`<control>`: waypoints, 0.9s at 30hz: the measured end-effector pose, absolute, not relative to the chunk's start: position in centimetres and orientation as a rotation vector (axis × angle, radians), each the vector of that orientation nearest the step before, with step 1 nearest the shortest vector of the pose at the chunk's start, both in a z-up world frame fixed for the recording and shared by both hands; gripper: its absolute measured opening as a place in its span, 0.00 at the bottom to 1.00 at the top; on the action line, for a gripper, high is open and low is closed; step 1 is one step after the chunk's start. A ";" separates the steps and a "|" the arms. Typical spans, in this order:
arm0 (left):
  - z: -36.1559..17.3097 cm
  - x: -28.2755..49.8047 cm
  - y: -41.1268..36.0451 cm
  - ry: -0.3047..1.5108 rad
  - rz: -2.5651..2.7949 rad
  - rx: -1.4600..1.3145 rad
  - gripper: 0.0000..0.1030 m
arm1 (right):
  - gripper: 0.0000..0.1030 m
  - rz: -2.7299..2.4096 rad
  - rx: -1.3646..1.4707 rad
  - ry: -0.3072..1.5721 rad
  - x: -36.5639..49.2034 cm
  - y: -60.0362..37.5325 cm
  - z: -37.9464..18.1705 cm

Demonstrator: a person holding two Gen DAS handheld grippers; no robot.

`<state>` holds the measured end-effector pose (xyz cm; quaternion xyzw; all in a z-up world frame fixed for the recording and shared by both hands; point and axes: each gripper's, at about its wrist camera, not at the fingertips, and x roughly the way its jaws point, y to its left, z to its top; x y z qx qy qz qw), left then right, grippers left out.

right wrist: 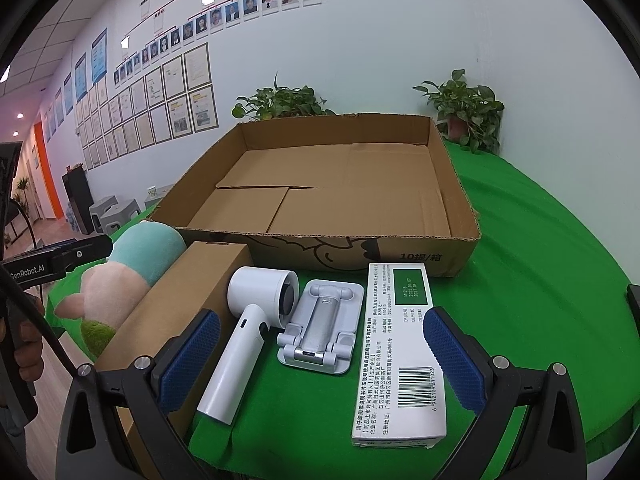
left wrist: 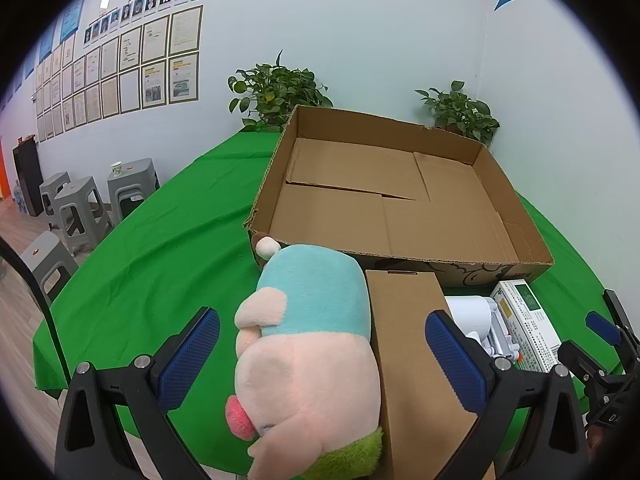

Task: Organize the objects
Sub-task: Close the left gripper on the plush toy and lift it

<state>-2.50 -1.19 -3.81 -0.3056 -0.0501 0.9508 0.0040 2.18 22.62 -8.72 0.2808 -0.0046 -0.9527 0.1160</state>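
A large open cardboard tray box point(left wrist: 400, 196) point(right wrist: 320, 196) stands empty on the green table. In front of it lie a pink and teal plush toy point(left wrist: 308, 340) point(right wrist: 120, 284), a long brown carton point(left wrist: 416, 360) point(right wrist: 176, 312), a white handheld fan point(right wrist: 248, 328), a grey phone stand point(right wrist: 320, 328) and a white medicine box point(right wrist: 400, 352). My left gripper point(left wrist: 320, 360) is open, its jaws either side of the plush toy and carton. My right gripper point(right wrist: 320, 364) is open above the fan, stand and medicine box.
Two potted plants point(left wrist: 276, 92) point(left wrist: 460, 112) stand behind the box by the wall. Grey stools point(left wrist: 80, 208) stand left of the table. The table's front edge point(right wrist: 520, 432) is close below the objects.
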 end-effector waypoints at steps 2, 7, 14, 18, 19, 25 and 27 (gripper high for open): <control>-3.8 -2.5 -1.2 -0.156 2.979 -0.958 0.99 | 1.00 -2.792 0.821 -0.012 2.2 22.6 -8.7; -3.8 -2.5 -1.2 -0.151 2.974 -0.968 0.99 | 1.00 -2.792 0.822 -0.006 2.2 22.5 -8.7; -3.1 -2.1 -2.0 -0.153 2.953 -0.968 0.99 | 1.00 -2.791 0.814 0.058 2.6 21.8 -7.4; -3.6 -1.8 -2.6 -0.179 2.902 -1.002 0.99 | 1.00 -2.770 0.739 0.117 3.7 21.0 -5.6; -4.1 -1.8 -2.9 -0.192 2.877 -1.011 0.99 | 1.00 -2.758 0.719 0.126 4.1 20.8 -5.2; -6.8 -2.4 -3.8 -0.263 2.781 -1.120 0.99 | 1.00 -2.549 0.563 0.215 7.8 18.5 -1.9; -7.6 -2.5 -3.7 -0.252 2.761 -1.128 0.97 | 1.00 -2.462 0.521 0.231 9.1 17.5 -0.8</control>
